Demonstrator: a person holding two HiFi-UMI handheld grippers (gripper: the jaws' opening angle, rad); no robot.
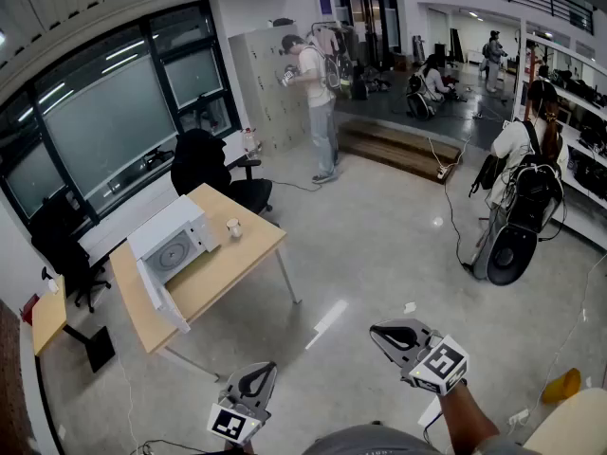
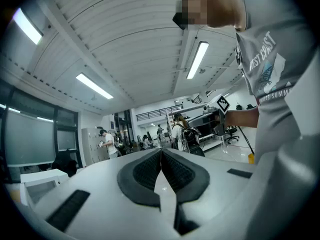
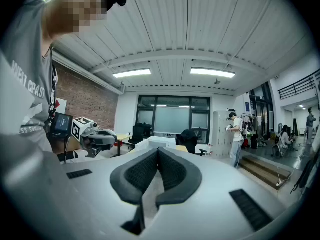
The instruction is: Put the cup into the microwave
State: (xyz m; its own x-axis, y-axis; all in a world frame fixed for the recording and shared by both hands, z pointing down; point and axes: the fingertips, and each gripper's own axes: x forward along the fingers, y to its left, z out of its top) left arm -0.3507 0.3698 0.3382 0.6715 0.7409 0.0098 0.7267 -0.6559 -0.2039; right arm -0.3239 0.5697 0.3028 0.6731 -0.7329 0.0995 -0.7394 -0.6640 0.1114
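- Two grippers show low in the head view, the left gripper (image 1: 261, 373) and the right gripper (image 1: 384, 334), both over the grey floor (image 1: 379, 245). The small pale cup (image 1: 233, 227) stands upright on the wooden tabletop (image 1: 237, 259), just beside the white microwave (image 1: 175, 240). The microwave door (image 1: 156, 297) is swung open. Both grippers are well apart from the cup.
- Left gripper view: the fingers (image 2: 145, 171) lie together, with nothing between them. On the person's grey shirt (image 2: 280, 84) part of a print can be read, "COAST", and below it "SUMME".
- Right gripper view: the fingers (image 3: 175, 171) are pressed together here too and hold nothing. The microwave is far ahead, and no brand can be read on it.
- Risks, as I judge them: the open door reaches out past the tabletop edge, so a gripper could knock it on the approach. The cup looks light and could tip over if the fingers are not opened wide before they reach it.
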